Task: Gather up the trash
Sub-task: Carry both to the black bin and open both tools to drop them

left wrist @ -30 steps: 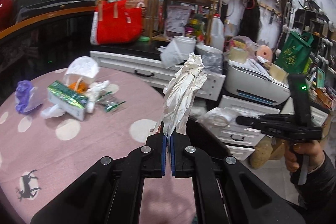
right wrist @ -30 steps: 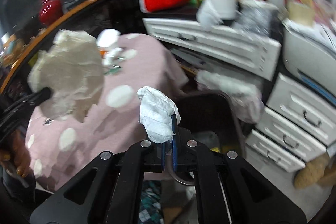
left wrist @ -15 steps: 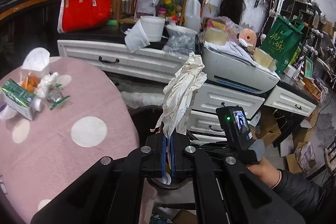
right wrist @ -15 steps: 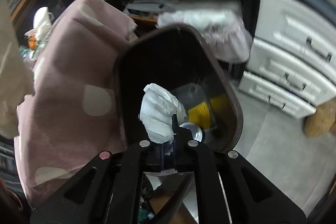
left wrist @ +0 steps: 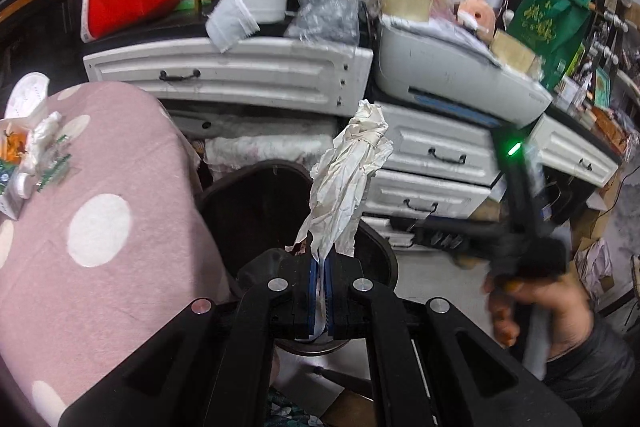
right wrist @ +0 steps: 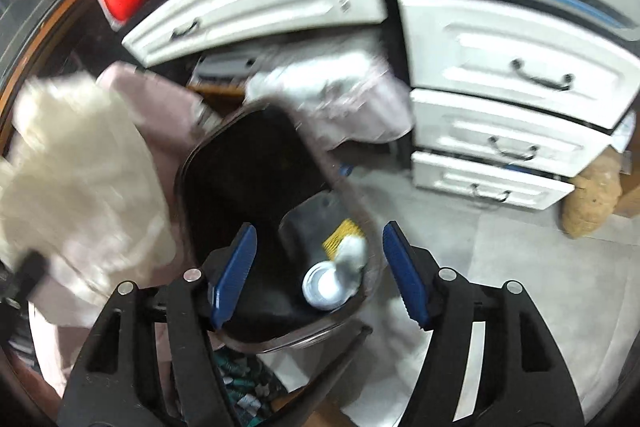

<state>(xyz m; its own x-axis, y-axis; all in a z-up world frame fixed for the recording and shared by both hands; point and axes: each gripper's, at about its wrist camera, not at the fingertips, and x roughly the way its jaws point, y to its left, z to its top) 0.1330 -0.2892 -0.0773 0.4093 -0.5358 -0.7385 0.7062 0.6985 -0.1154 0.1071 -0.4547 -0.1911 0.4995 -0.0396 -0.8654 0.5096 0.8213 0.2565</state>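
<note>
Left tool points forward and slightly down over the dark trash bin, blue pads pressed together on crumpled white paper that stands upright above the bin's rim. Right hand grips the right tool's handle at right of the left view, blurred, green light lit. Right tool looks steeply down into the bin, jaws spread wide, holding nothing. White tissue wad lies inside the bin beside a round can lid and something yellow. Green bag carries gold writing, unreadable. Remaining trash sits on the pink polka-dot surface, left edge.
</note>
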